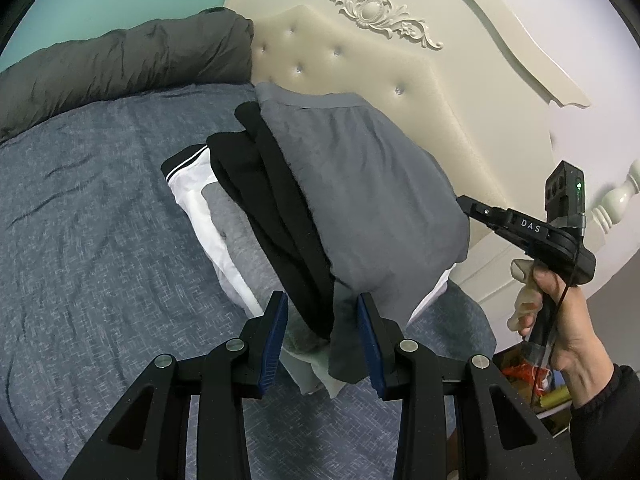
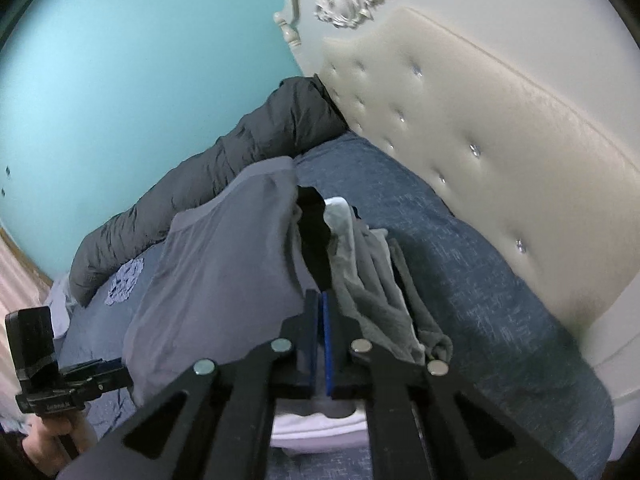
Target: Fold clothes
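Note:
A pile of folded clothes lies on the blue bedspread [image 1: 88, 216]: a grey garment with a waistband [image 1: 360, 184] on top, a black garment [image 1: 272, 200] under it, a white garment with black trim [image 1: 188, 184] lower down. My left gripper [image 1: 323, 308] is open, its blue pads on either side of the pile's near edge. My right gripper [image 1: 464, 202] touches the grey garment's right edge. In the right wrist view my right gripper [image 2: 321, 300] is shut on the grey garment [image 2: 224, 264], with the black garment [image 2: 316, 232] and crumpled grey cloth [image 2: 380, 280] beyond.
A cream tufted headboard [image 1: 400, 60] stands right behind the pile. A dark grey duvet [image 1: 120, 68] is rolled along the turquoise wall [image 2: 120, 60]. Coloured clutter [image 1: 532, 380] sits off the bed's right side.

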Demonstrator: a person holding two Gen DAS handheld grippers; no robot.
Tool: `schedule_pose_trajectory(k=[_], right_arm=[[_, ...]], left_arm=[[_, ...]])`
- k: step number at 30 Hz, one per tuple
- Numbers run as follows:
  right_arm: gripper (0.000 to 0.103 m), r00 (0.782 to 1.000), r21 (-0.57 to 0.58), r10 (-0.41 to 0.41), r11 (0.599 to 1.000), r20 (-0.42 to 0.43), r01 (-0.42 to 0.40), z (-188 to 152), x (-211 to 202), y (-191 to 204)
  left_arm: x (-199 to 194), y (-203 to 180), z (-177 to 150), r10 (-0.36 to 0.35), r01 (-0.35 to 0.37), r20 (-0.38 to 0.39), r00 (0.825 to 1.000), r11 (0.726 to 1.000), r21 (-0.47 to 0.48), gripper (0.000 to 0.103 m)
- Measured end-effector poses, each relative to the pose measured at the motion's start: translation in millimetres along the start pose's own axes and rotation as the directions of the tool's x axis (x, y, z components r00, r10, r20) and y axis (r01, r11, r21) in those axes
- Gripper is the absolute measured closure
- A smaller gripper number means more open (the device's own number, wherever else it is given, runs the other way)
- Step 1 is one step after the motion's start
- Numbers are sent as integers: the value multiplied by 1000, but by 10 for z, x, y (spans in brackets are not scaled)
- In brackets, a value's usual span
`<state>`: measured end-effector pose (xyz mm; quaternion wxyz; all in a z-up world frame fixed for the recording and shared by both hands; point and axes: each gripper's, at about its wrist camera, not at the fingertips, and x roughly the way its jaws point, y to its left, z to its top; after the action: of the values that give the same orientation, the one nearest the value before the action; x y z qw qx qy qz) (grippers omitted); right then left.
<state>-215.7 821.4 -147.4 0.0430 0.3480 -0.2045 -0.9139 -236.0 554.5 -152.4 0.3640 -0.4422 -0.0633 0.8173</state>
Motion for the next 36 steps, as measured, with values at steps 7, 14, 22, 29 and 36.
schedule_pose_trajectory(k=[7,14,22,29,36], right_arm=[[102,999,118,18,993,47,-24,-10,-47,-104],[99,993,34,65,997,101,-69,187,-87,160],[99,993,-1,-111,994,-30,111,190,249,164],[99,994,29,-89,996,63,87,190,25,9],[76,1000,-56,-20,998,15,21,300,207,198]], left_arm=[[-2,6,-24,-7,7,-2,1000,1000,-1,64],[3,15,-21,-7,7,0,1000,1000,2,64],[13,22,-34,-14,14,-4,1000,1000,-2,64],[8,34,-25,-19,19,-1,1000,1000,6,64],[16,25,-26,-20,20,1,1000,1000,8,64]])
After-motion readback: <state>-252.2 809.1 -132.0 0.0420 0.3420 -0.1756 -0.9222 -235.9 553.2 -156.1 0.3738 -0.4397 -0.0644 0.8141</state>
